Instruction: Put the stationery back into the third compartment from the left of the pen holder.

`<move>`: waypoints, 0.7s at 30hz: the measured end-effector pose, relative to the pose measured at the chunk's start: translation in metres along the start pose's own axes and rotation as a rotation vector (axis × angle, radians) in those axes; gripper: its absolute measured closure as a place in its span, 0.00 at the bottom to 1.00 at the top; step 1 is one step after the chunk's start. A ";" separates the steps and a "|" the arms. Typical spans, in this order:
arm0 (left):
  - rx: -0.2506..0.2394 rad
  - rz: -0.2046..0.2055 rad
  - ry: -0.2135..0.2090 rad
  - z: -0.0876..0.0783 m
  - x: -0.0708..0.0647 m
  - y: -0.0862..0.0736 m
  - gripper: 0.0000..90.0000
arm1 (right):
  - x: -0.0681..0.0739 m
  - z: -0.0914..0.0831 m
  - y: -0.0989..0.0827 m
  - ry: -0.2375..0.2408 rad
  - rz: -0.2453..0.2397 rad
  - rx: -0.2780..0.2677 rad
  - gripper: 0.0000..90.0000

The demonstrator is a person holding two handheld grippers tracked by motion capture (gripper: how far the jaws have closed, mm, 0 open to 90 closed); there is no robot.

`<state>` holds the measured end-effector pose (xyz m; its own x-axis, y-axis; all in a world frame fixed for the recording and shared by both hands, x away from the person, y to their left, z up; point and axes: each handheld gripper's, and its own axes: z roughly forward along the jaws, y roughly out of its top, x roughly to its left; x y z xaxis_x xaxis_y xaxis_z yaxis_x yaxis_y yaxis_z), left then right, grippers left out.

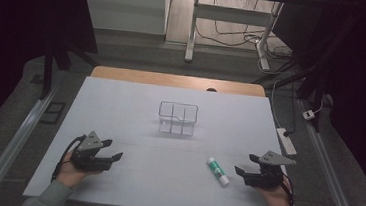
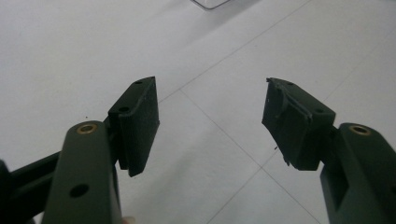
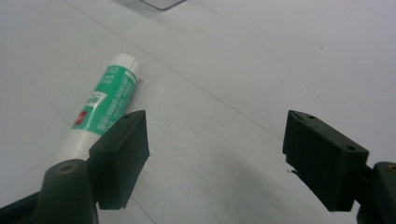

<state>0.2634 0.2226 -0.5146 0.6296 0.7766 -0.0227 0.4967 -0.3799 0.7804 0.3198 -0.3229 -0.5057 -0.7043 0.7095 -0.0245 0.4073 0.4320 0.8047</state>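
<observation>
The work in hand looks like picking up the glue stick (image 1: 217, 171), a white tube with a green label lying flat on the white table (image 1: 135, 109), on the person's side of the clear divided container (image 1: 177, 117) and somewhat to its right. To do it well, the right gripper (image 1: 246, 170), which sits just to the right of the glue stick, should probably turn so its jaws straddle the tube across its width rather than along its length, come down low over the middle of the label, and close gently so the round body does not roll or squirt out. In the right gripper view the glue stick (image 3: 103, 105) lies beside the left jaw, outside the gap, not touched; the jaws stand wide apart and hold nothing. The left gripper (image 1: 111, 149) rests well to the left of the glue stick, near the table's front edge, its jaws also spread wide with only bare table between them.
</observation>
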 end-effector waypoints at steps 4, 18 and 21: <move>0.002 -0.002 0.001 -0.001 0.001 -0.001 0.39 | 0.005 0.002 0.012 -0.007 -0.017 0.033 0.26; 0.004 0.011 -0.007 0.000 0.001 -0.002 0.39 | 0.020 0.008 0.036 0.011 -0.030 0.119 0.26; 0.000 0.008 -0.006 0.000 0.002 -0.002 0.39 | 0.027 0.010 0.045 0.021 -0.042 0.143 0.26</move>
<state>0.2634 0.2250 -0.5163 0.6370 0.7706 -0.0202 0.4918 -0.3860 0.7805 0.3251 -0.2786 -0.4763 -0.7338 0.6780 -0.0434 0.4543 0.5371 0.7108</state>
